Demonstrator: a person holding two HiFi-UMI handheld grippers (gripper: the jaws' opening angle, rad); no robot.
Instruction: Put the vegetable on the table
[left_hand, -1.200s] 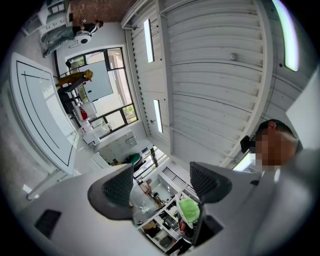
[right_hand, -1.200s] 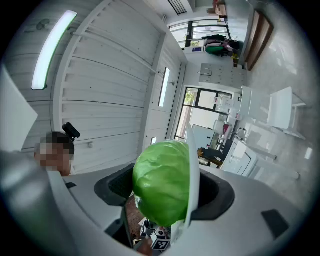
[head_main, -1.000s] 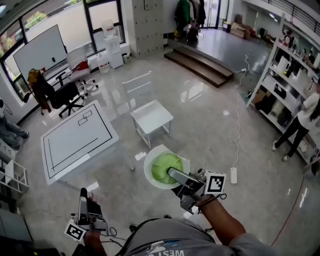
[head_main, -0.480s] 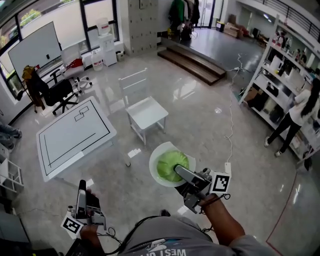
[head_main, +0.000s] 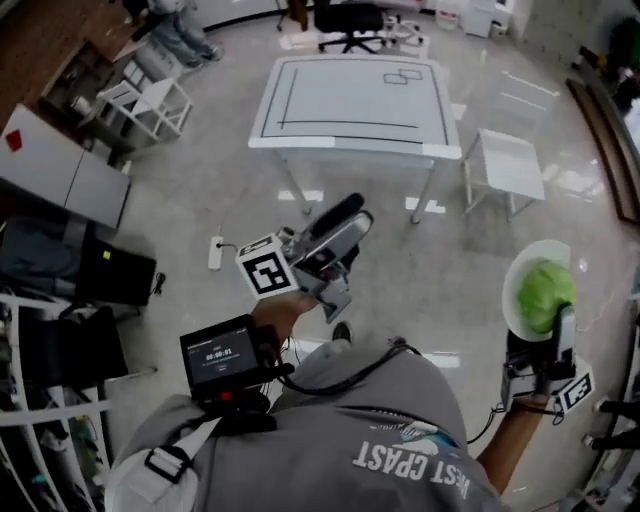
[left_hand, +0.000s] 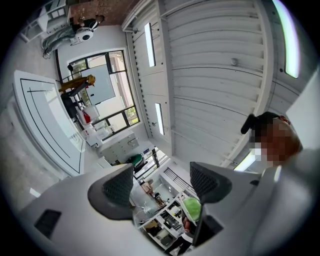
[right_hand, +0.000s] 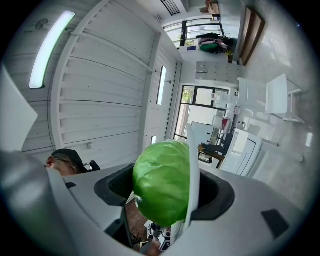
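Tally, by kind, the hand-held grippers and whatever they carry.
Hand-held grippers: 2 (left, empty; right, loaded)
Cabbage: 1
Plate: 1
Total: 4

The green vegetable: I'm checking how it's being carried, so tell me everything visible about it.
The green vegetable is a round, smooth, slightly glossy light-green head, like a cabbage, and looks whole. It lies against a white plate. The right gripper clamps the two together, one jaw on the vegetable and the other behind the plate. It is held in the air, off to one side of the white table and not touching it.
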